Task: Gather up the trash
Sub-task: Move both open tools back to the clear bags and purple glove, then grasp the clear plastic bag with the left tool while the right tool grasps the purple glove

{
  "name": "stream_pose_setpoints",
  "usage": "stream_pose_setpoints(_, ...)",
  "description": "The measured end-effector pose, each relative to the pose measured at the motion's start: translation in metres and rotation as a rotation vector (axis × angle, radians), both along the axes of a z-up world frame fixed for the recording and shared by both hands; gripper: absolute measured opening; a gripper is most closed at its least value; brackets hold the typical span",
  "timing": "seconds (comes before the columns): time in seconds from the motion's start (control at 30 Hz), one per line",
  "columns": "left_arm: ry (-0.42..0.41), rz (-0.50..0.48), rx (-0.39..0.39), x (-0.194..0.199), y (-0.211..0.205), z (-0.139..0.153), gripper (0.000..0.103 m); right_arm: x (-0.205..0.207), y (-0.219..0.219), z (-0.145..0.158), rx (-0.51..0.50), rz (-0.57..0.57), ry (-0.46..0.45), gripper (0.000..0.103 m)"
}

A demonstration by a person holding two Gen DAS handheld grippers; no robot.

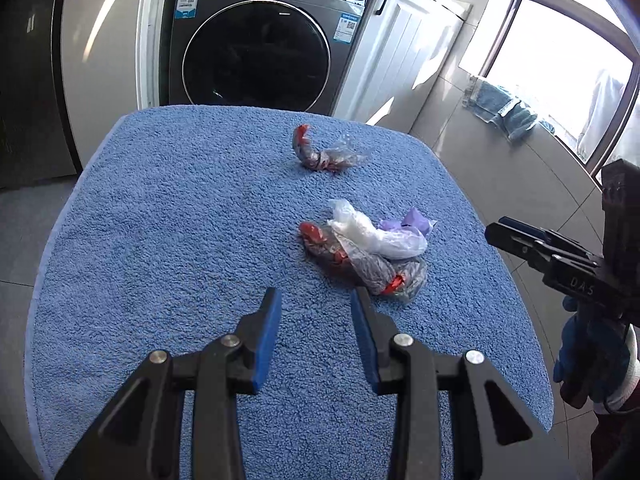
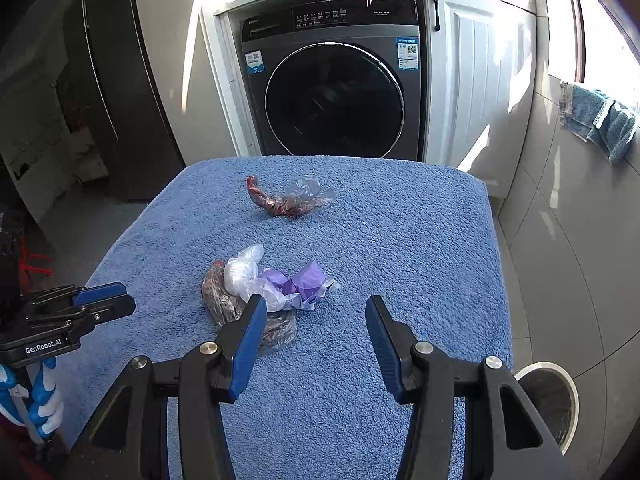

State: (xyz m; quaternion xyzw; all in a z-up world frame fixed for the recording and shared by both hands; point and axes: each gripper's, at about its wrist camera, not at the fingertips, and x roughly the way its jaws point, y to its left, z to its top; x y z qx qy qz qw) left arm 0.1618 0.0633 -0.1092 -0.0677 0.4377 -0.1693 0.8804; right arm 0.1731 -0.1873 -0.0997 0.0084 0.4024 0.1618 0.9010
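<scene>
A pile of crumpled wrappers point(image 1: 366, 246), red-grey, clear white and purple, lies on the blue towel-covered table point(image 1: 180, 220); it also shows in the right wrist view point(image 2: 264, 284). A twisted red-grey wrapper point(image 1: 320, 152) lies farther back, also in the right wrist view point(image 2: 286, 196). My left gripper point(image 1: 316, 300) is open and empty, just short of the pile. My right gripper point(image 2: 316, 308) is open and empty, its left finger at the pile's near edge. The right gripper also shows in the left wrist view point(image 1: 520, 240), and the left gripper shows in the right wrist view point(image 2: 104, 300).
A washing machine point(image 2: 332, 92) stands behind the table beside a white cabinet point(image 2: 476, 80). A round trash bin point(image 2: 552, 396) sits on the floor at the table's right. A blue towel point(image 2: 600, 120) hangs by the window. A dark fridge point(image 2: 116, 80) is at the left.
</scene>
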Motion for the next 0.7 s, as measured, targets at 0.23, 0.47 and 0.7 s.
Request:
stream_pose_setpoints(0.23, 0.124, -0.071, -0.074, 0.031, -0.033, -0.022, 0.034, 0.033, -0.002, -0.02, 0.046, 0.027, 0.037, 0.049)
stream_pose_setpoints(0.47, 0.234, -0.065, -0.166, 0.061, -0.051, -0.042, 0.034, 0.061, -0.005, -0.045, 0.13, 0.049, 0.094, 0.049)
stream_pose_setpoints(0.7, 0.254, -0.015, -0.168, 0.084, -0.055, -0.049, 0.026, 0.077, -0.005, -0.067, 0.213, 0.082, 0.158, 0.047)
